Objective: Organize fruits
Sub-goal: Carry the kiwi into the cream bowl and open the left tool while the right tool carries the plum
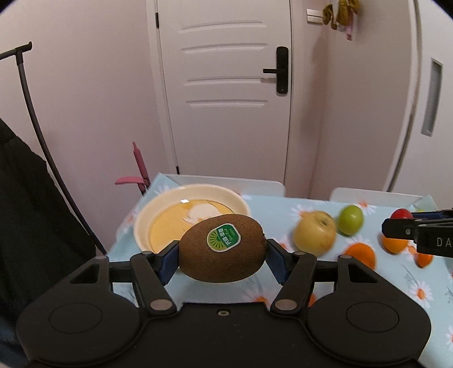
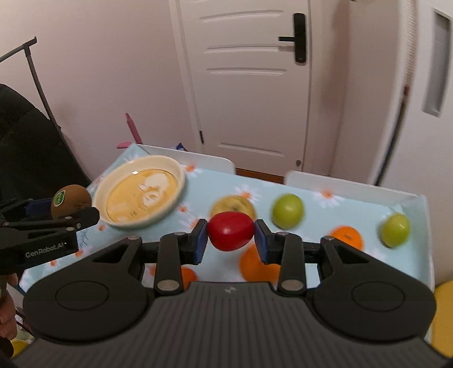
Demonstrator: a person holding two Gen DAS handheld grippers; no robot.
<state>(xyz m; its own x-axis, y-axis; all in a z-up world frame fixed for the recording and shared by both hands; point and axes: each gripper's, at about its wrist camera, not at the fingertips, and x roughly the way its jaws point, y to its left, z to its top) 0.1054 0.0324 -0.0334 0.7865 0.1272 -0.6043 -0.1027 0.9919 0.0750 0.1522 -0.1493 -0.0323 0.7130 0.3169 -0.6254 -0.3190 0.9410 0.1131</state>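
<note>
- Left wrist view: left gripper (image 1: 222,254) clamped on a brown kiwi (image 1: 222,251) with a green sticker, blue pads touching both ends; held above the table (image 1: 271,203), just in front of the cream bowl (image 1: 158,209).
- Right wrist view: right gripper (image 2: 230,236) closed on a small red fruit (image 2: 230,230), pads pressed to both sides; held above the tabletop, over an orange (image 2: 259,267).
- Surface: pale blue tablecloth (image 2: 334,198) printed with white daisies, laid over a white table with a raised rim.
- On the cloth: yellow apple (image 1: 314,236) near the middle, green fruit (image 1: 351,220) just beside it on the right, a second green fruit (image 2: 395,230) near the right edge, further oranges (image 2: 346,236) between them.
- Bowl at the far left corner of the table, yellow inside with a pale pattern; no fruit visible in it.
- Room: pink walls, white panelled door (image 1: 226,85) with a black lever handle (image 1: 279,70) behind the table.
- Left side: black metal stand (image 1: 28,99) and dark fabric (image 1: 19,198); pink object (image 1: 138,169) beyond the table corner.
- Upper right of left view: hooks with hanging items (image 1: 339,14), blurred.
</note>
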